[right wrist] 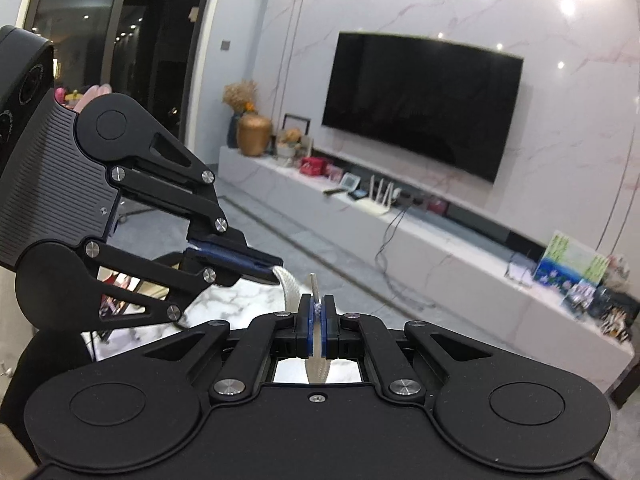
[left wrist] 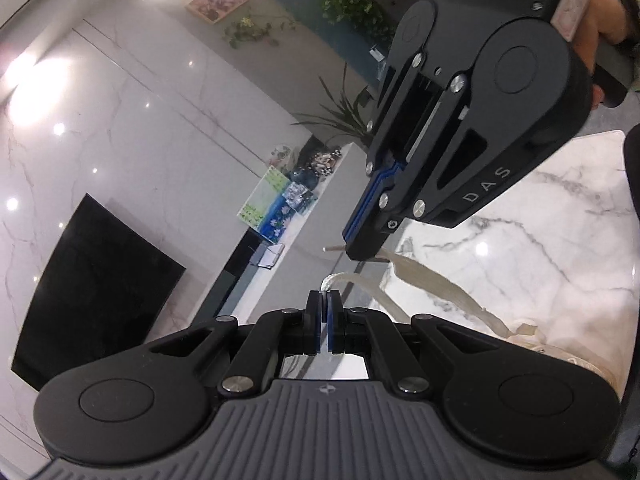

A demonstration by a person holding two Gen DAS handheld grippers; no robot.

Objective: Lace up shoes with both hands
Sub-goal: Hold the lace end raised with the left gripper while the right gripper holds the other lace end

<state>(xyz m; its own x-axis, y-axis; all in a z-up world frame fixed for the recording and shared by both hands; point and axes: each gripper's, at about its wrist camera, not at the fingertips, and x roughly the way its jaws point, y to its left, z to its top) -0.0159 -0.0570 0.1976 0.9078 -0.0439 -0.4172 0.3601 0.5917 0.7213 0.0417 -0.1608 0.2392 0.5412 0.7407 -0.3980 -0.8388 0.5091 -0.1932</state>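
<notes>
1. Tongs first: your left tongs are clamped on one cream lace end, pads pressed together around it.
2. Your right tongs are clamped on the other lace end, its tip poking up above the pads.
3. Both laces run down to the pale shoe, which sits low at the right of the left view on the marble tabletop.
4. Farther off, a dark television hangs on the marble wall.
</notes>
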